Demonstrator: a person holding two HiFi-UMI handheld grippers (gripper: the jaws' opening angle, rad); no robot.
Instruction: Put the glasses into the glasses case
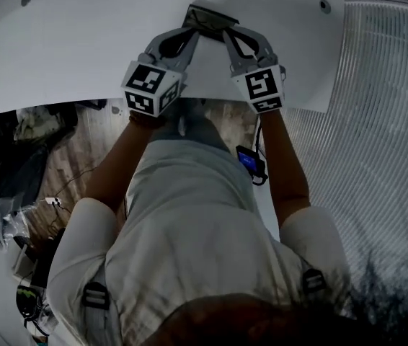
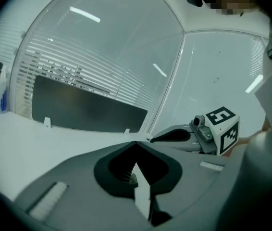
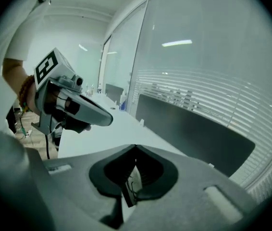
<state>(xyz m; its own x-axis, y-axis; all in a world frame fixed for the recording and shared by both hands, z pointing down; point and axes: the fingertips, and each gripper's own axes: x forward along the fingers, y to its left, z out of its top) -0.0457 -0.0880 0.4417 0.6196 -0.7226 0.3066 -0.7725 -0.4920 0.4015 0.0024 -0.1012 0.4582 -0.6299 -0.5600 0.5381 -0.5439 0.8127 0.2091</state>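
Left claw point(image 2: 136, 144) and right claw point(image 3: 135, 148) are both pressed together at the tips, with nothing clearly pinched in either. They are held side by side above the white desk point(image 1: 81, 42), tips converging toward 12 o'clock in the head view. A dark case point(image 1: 210, 19) sits at 12 o'clock, right at both tips, contact not discernible, and blinds point(image 3: 208, 97) run behind the desk.

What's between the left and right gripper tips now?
Head view shows a dark flat thing there, probably the glasses case; neither gripper view shows it.
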